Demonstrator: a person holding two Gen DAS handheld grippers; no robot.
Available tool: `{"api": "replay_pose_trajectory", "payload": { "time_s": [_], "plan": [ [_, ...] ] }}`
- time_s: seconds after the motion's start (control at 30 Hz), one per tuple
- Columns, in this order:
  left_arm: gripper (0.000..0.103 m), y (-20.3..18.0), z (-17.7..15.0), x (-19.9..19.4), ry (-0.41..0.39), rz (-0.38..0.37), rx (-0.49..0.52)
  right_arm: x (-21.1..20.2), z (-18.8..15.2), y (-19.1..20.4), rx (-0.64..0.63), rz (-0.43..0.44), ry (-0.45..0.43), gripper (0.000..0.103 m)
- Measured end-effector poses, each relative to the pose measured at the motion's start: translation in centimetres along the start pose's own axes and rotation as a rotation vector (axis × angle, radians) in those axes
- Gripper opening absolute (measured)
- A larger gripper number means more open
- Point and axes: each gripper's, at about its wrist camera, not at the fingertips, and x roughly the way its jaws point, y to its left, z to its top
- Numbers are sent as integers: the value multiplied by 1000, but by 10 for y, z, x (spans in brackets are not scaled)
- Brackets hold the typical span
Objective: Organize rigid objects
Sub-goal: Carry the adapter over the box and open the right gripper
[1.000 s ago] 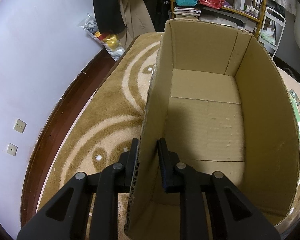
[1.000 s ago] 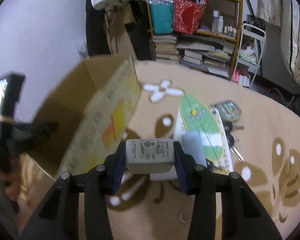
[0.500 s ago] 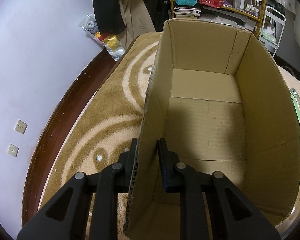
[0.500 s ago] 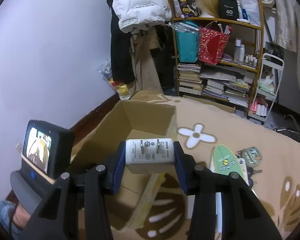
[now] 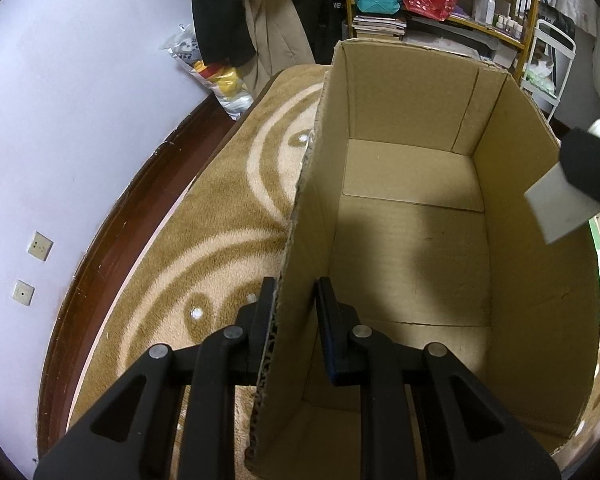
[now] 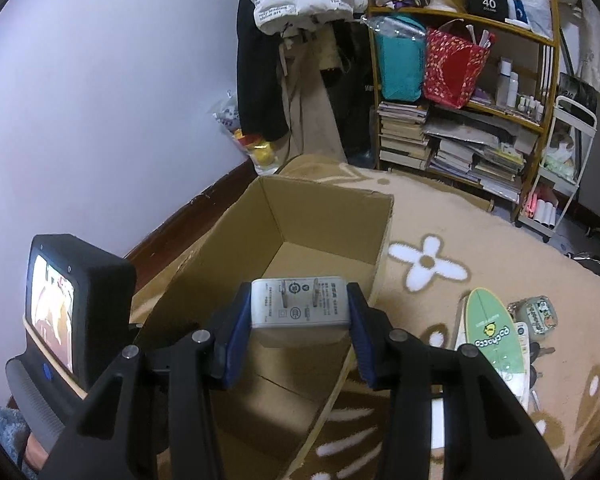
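- Cardboard box (image 6: 320, 240) on the carpet (image 5: 204, 240) has nothing in it; a second ago the right claw (image 6: 298, 314) was down over the carpet beside it, now it hangs above the box's right wall
- White power adapter (image 6: 298, 308) is clamped between that claw's blue pads, prongs forward, and shows at the right edge of the left view (image 5: 556, 208)
- Left claw (image 5: 296, 304) has not moved: its jaws straddle the box's left wall, narrowly parted, pinch unclear
- Judgement: releasing into the box is next
- Count: one box, one adapter, two claws; beside the box one green oval board (image 6: 494, 340), one small tin (image 6: 534, 314)
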Motion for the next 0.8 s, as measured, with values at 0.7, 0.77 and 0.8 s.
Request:
{"api": "replay_pose_trajectory", "payload": {
  "time_s": [0.7,0.77,0.8],
  "plan": [
    [18,3,-3,-4,-21,-4,-13,-34,-4,-51,102,-156,-64,103],
    [18,4,-3,-4,-19,-6,-16,-35,-10,-62,120,-180,-57,103],
    [18,4,-3,-4,-18,-7,-16,-35,-14,-69,128,-206,-55,103]
  ]
}}
